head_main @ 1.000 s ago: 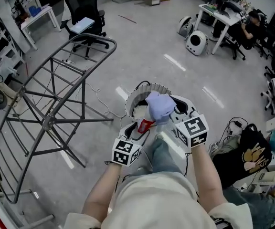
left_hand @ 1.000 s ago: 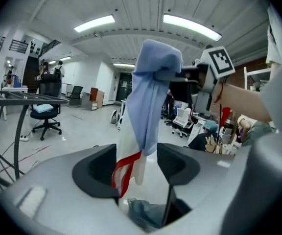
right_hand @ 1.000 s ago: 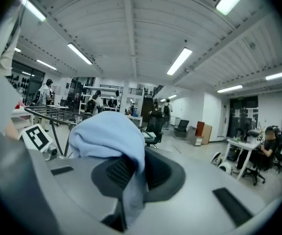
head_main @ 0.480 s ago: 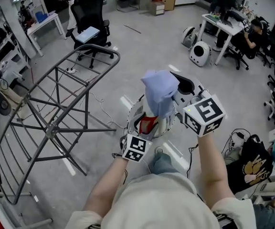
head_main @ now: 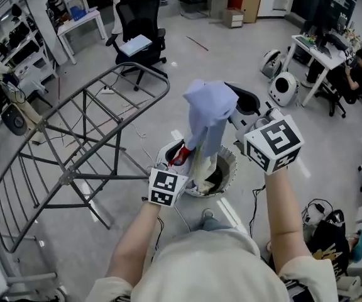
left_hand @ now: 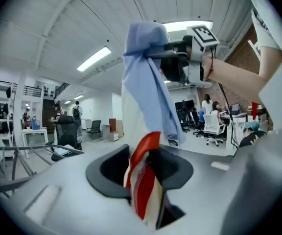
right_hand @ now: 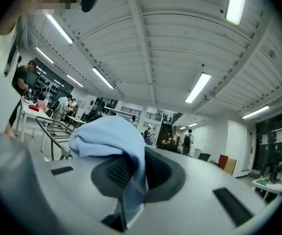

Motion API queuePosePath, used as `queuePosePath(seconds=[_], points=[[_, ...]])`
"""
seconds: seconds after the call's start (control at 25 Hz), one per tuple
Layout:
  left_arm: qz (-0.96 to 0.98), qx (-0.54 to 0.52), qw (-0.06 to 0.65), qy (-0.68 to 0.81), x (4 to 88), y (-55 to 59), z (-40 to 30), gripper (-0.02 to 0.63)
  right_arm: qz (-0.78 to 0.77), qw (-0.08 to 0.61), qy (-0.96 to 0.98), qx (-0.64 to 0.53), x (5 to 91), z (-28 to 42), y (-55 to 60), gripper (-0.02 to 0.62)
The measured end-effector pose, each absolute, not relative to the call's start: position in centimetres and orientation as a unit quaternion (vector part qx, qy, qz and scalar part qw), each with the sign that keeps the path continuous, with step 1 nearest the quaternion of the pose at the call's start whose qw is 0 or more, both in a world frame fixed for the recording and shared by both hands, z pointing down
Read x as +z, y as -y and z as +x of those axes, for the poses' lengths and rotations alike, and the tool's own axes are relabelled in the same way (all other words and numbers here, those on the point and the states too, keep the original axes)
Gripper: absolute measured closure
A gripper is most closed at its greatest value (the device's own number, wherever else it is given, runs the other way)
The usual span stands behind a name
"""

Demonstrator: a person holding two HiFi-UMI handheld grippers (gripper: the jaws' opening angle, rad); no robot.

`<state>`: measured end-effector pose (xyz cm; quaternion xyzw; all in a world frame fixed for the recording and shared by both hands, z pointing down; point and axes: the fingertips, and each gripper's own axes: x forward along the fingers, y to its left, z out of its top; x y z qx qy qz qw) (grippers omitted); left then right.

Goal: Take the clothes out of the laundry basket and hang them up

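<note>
On your far left the drying rack (head_main: 65, 178) has bare bars as far as I can see, so nothing counts as hung yet. Moving right, your left gripper (head_main: 175, 165) has just been closing its jaws, and they're now pinched on a red-and-white cloth (left_hand: 143, 175), low down near the rim of the laundry basket (head_main: 228, 168). Above the basket hangs the light blue garment (head_main: 206, 109), lifted clear, with some pale fabric trailing under it into the basket. Can't tell if that's the same piece or another one. Your right gripper (head_main: 234, 113), up high on the right, has its jaws nearly together, clamped on the top of that blue garment. So I'd say you're early on: first pieces out, all the hanging left to do, and there looks to be more in the basket.
</note>
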<state>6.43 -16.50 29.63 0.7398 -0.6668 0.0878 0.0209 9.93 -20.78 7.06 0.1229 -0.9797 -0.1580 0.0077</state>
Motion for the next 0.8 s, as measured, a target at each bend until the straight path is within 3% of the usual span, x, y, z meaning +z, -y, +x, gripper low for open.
queuePosePath(seconds=[0.2,0.44,0.8], points=[[0.686,0.059,0.018,0.725,28.0,16.0,2.5,0.570,0.108,0.025,0.983,-0.146,9.0,8.5,25.8,0.551],[0.621,0.051,0.008,0.782,26.1,15.7,-2.6,0.578,0.043,0.006,0.991,-0.124,9.3,5.4,28.3,0.552],[0.490,0.073,-0.038,0.868,20.6,11.1,-9.6,0.584,-0.065,0.056,0.985,-0.149,12.8,1.3,29.7,0.518]])
